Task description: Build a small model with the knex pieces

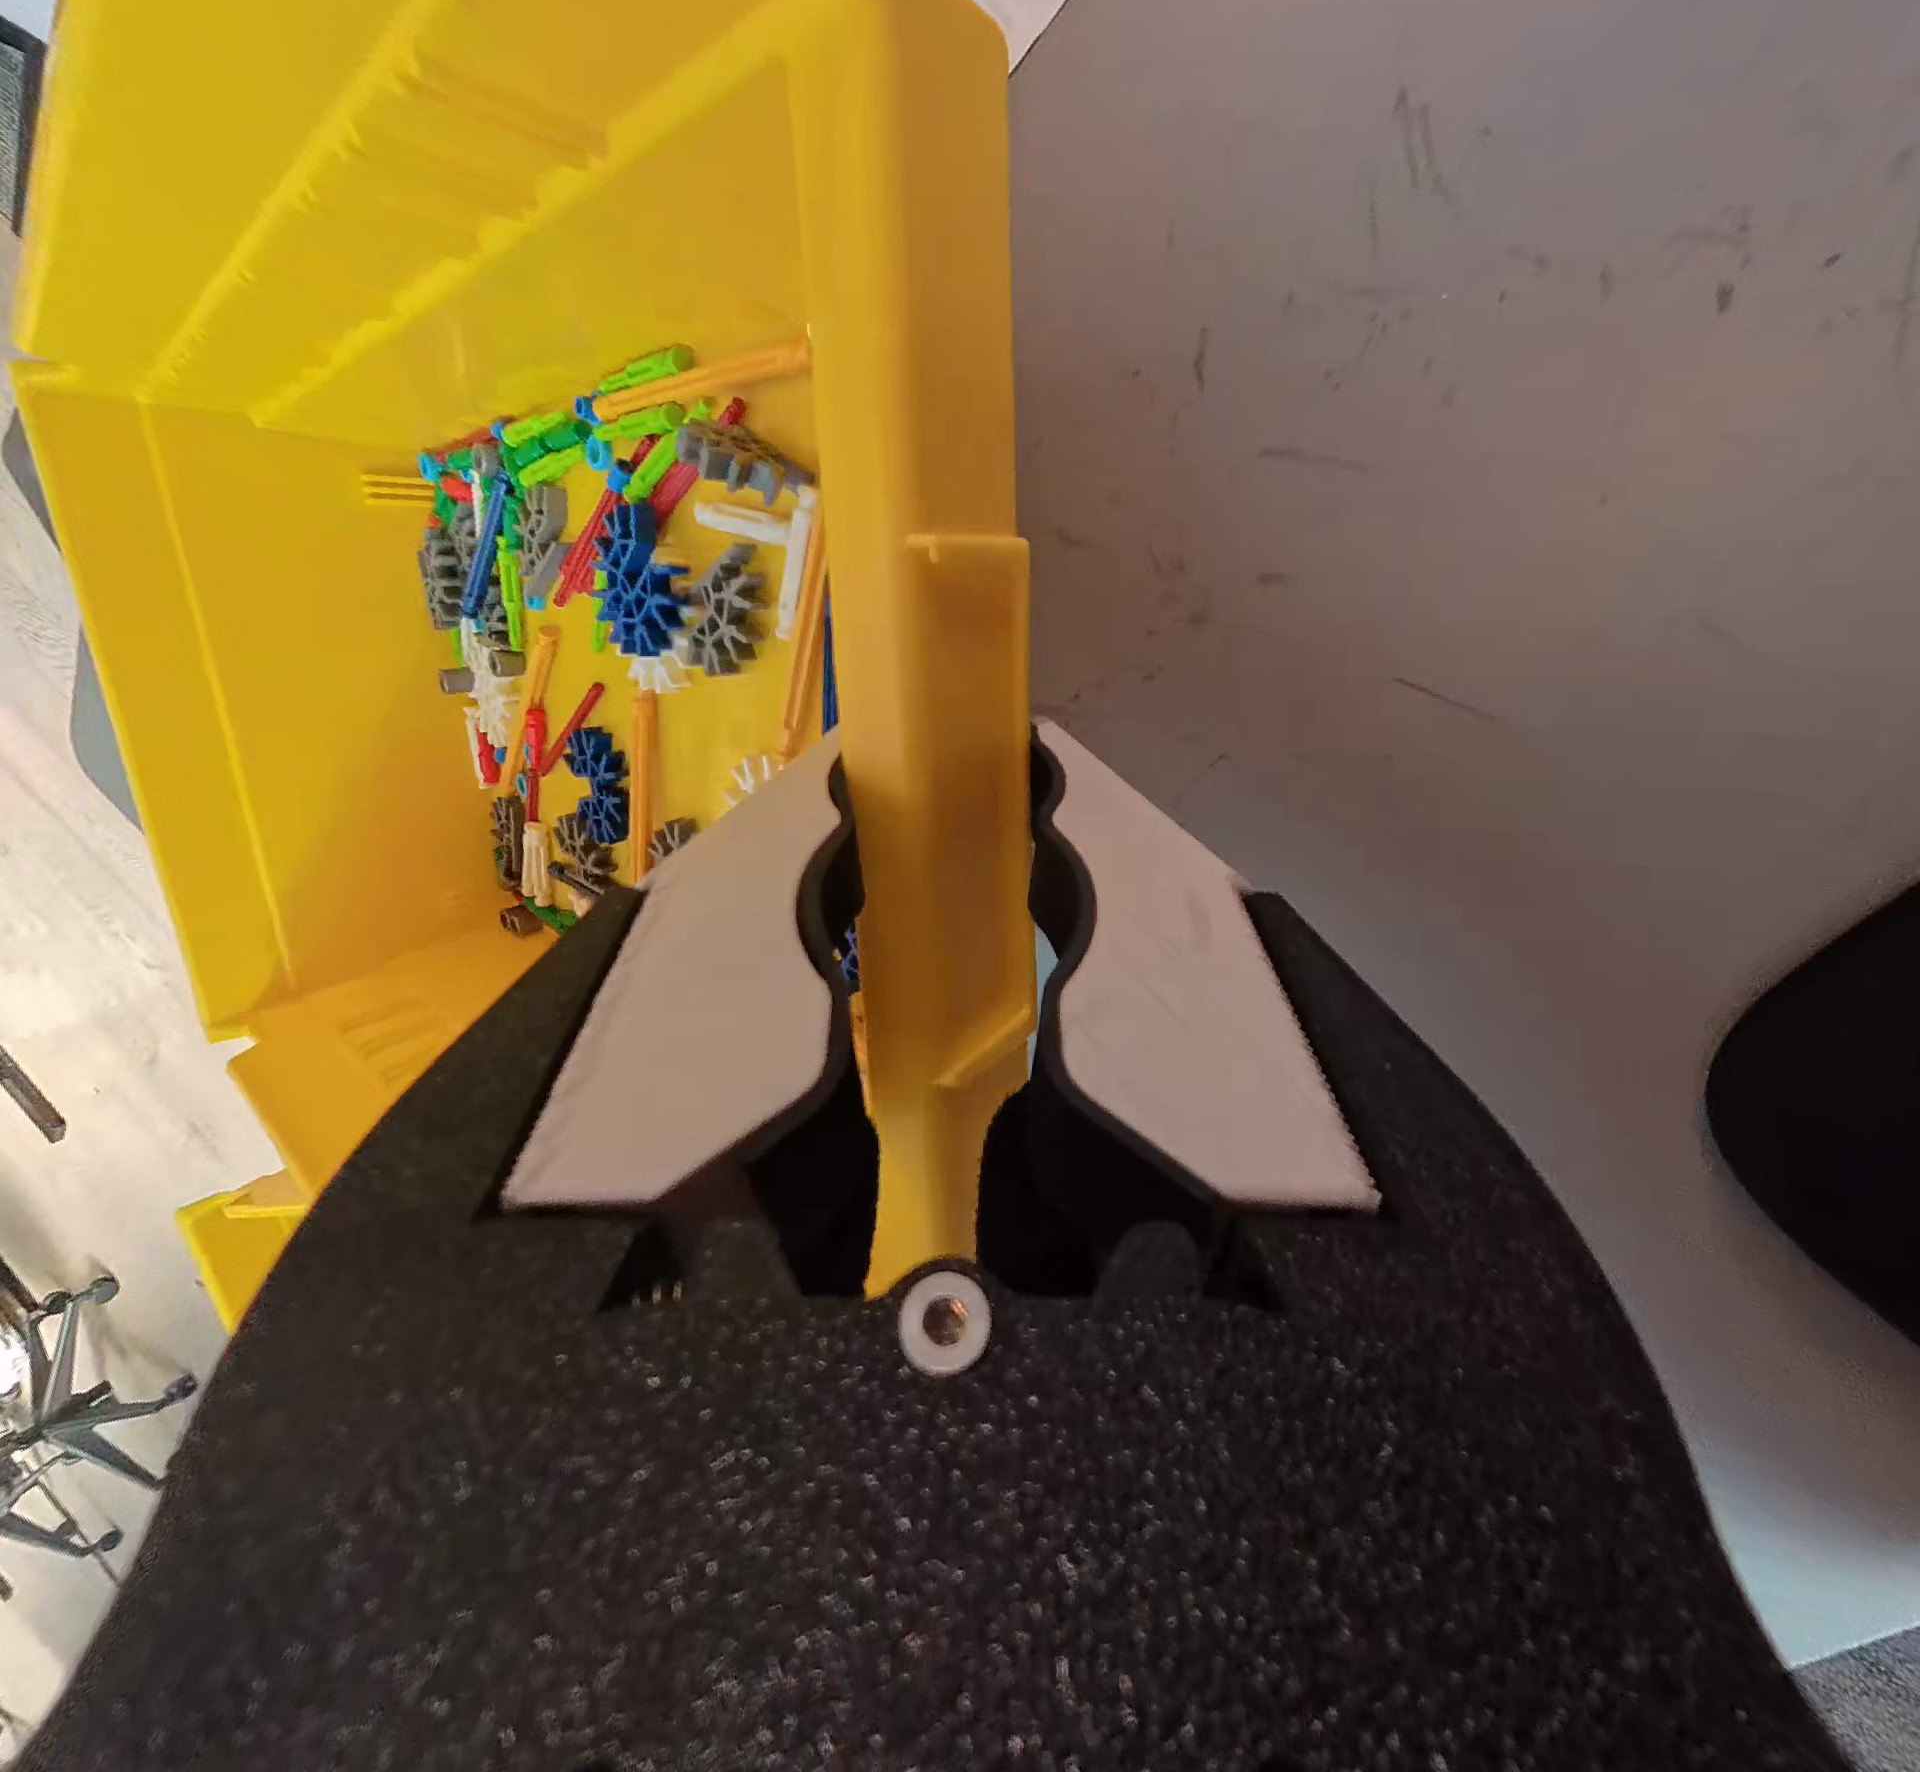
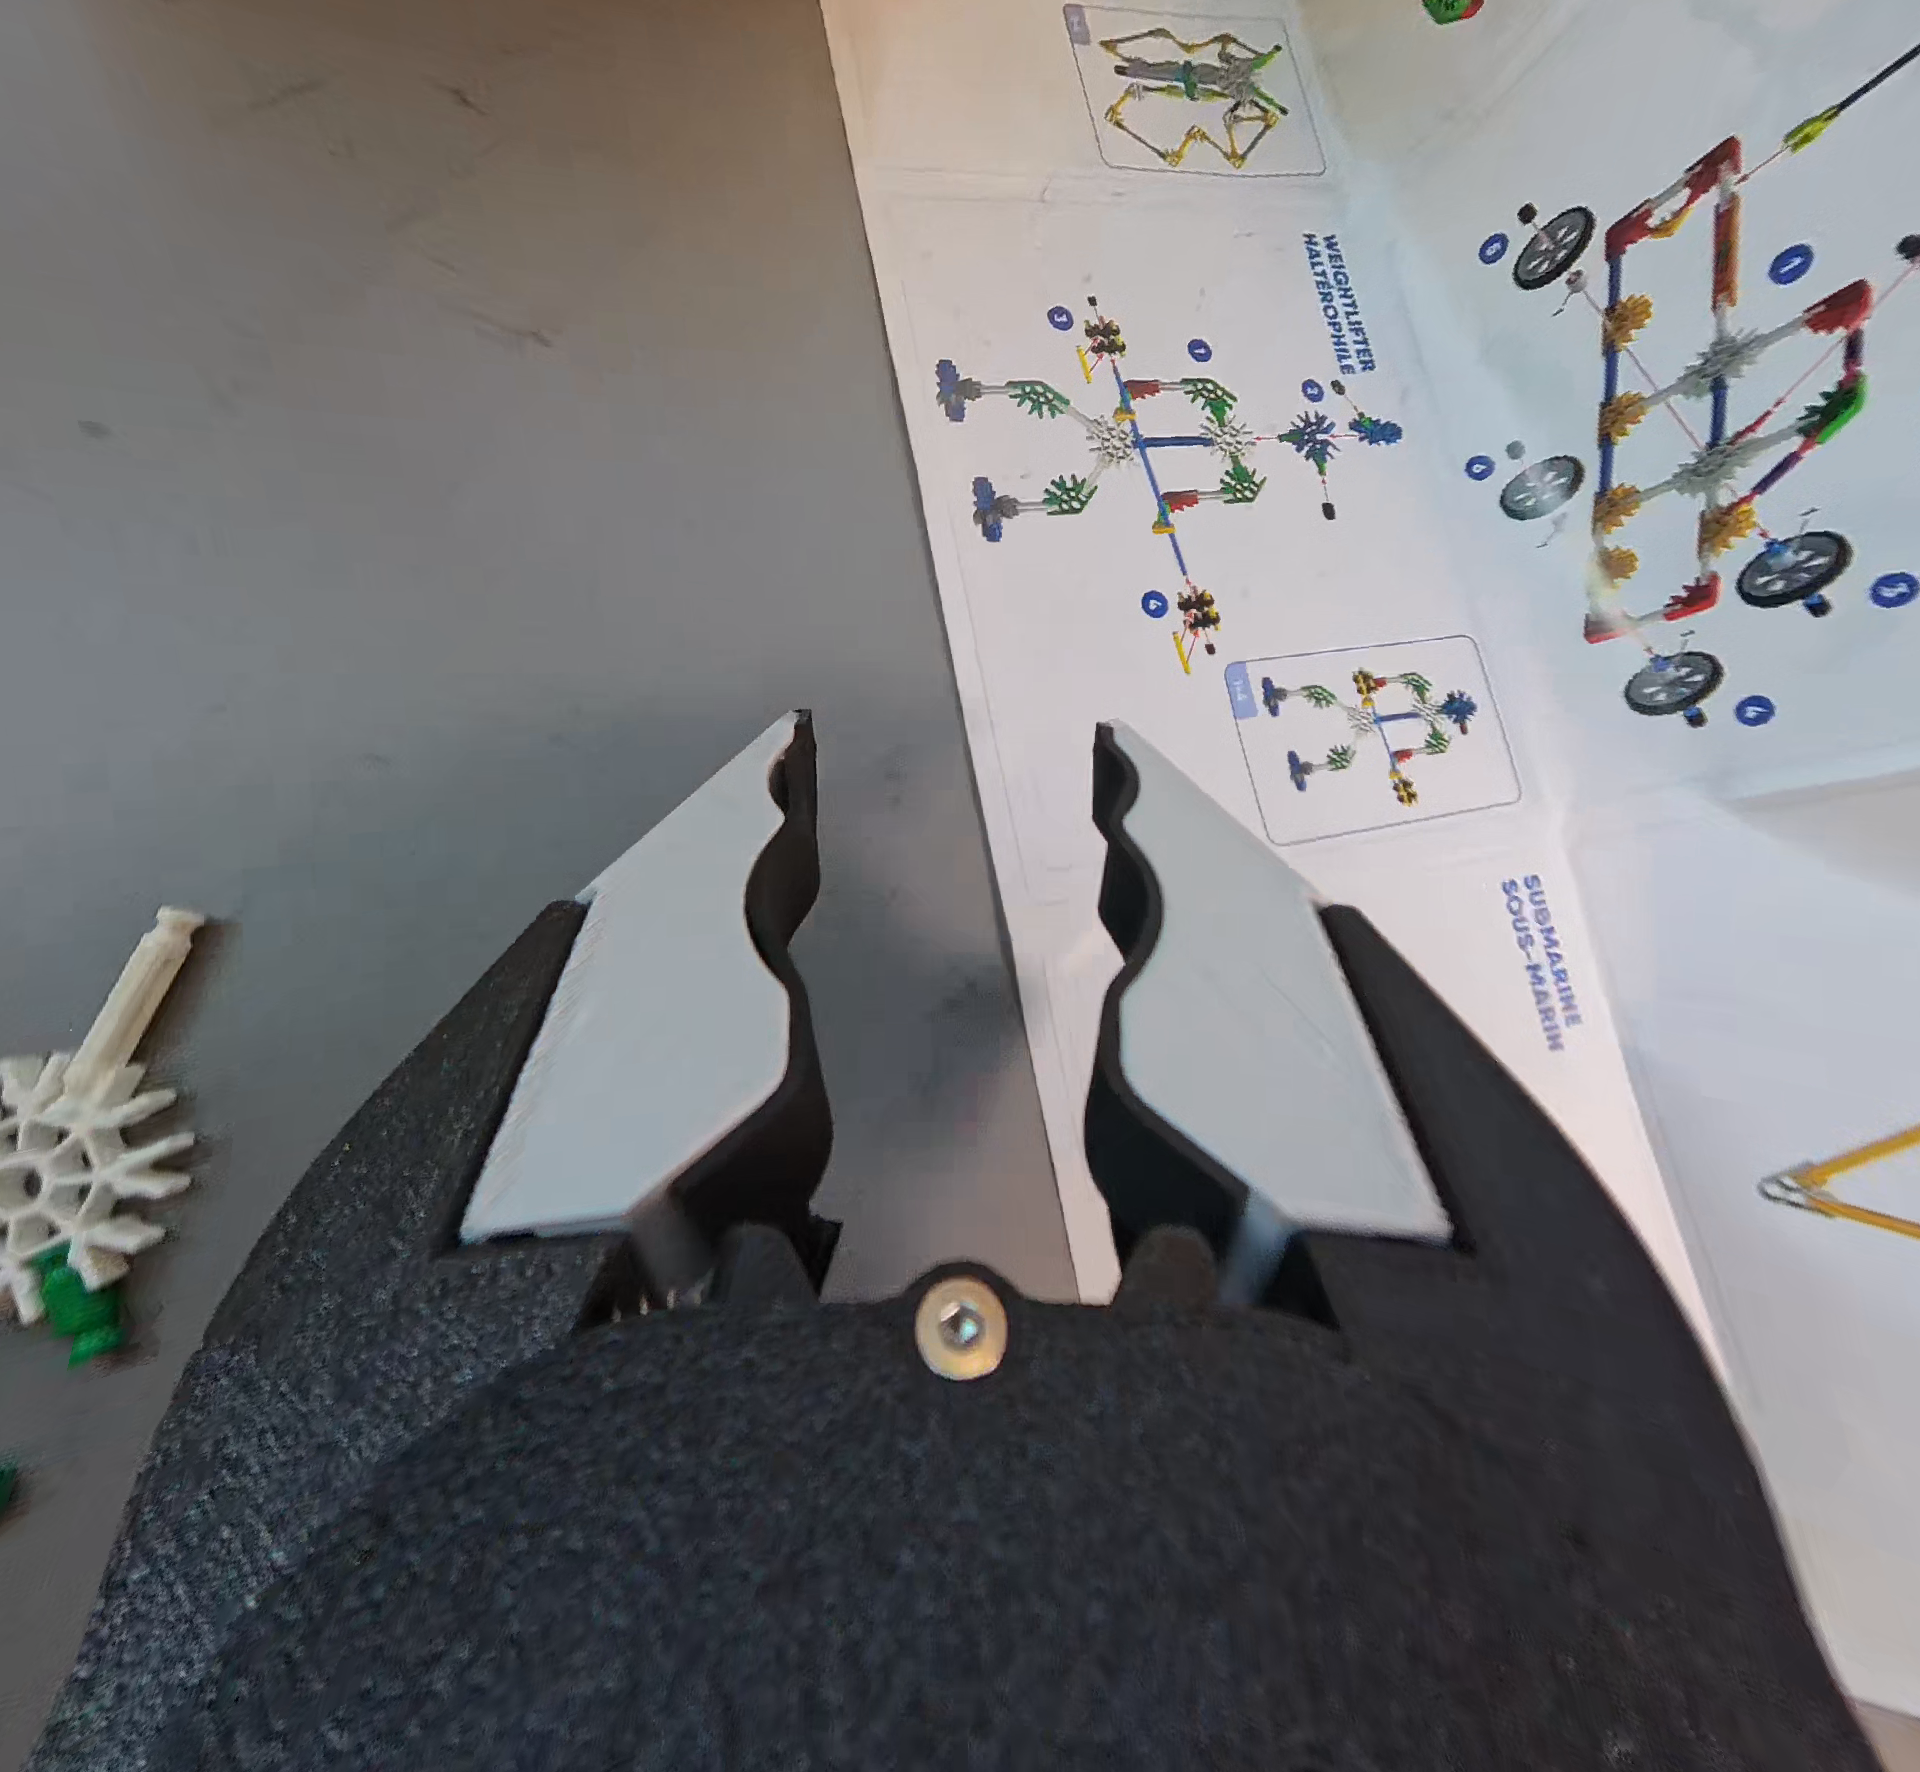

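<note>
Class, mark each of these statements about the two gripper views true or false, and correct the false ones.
1. The left gripper is shut on the wall of the yellow bin. True.
2. The yellow bin is empty. False: colourful building pieces lie inside it.
3. The right gripper holds a white rod. False: its fingers are open and hold nothing.
4. An instruction sheet lies ahead and to the right of the right gripper. True.
5. A white snowflake-shaped connector lies on the grey table. True.
</note>
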### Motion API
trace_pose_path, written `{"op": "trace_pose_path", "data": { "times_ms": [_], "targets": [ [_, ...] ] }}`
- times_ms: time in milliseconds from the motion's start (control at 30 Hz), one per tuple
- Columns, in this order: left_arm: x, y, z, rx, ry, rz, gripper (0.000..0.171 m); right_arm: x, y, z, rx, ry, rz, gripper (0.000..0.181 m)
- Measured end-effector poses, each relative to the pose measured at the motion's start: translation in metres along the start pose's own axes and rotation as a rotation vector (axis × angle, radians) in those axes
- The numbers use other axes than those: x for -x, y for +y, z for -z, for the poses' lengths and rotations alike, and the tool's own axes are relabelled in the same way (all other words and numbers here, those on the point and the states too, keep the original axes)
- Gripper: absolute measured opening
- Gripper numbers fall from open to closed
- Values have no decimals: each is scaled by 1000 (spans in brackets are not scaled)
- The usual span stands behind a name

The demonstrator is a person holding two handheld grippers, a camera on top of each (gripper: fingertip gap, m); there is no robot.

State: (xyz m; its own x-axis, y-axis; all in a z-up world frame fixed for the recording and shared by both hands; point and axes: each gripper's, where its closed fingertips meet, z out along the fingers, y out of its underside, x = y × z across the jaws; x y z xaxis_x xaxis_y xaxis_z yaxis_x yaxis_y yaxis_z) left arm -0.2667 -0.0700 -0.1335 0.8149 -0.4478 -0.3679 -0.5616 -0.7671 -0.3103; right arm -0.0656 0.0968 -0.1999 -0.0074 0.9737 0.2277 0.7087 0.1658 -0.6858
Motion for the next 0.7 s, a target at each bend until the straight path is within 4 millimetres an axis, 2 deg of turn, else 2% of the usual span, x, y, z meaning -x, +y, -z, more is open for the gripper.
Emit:
{"op": "trace_pose_path", "data": {
  "times_ms": [133,233,367,567,700],
  "targets": [
    [-5,-7,-3,-9,-12,-47,26,-15,-9,-27,32,-122,-217,63],
    [-8,-10,-3,-29,-11,-69,26,-17,-2,-34,113,-193,-208,66],
    [-13,-12,-5,-44,-16,-110,26,-11,6,-28,170,-265,-28,66],
    [-27,-11,-9,-70,-37,-186,26,7,20,-7,200,-437,202,54],
    [-41,-8,-12,-81,-61,-241,26,15,32,7,239,-520,296,56]
  ]
}}
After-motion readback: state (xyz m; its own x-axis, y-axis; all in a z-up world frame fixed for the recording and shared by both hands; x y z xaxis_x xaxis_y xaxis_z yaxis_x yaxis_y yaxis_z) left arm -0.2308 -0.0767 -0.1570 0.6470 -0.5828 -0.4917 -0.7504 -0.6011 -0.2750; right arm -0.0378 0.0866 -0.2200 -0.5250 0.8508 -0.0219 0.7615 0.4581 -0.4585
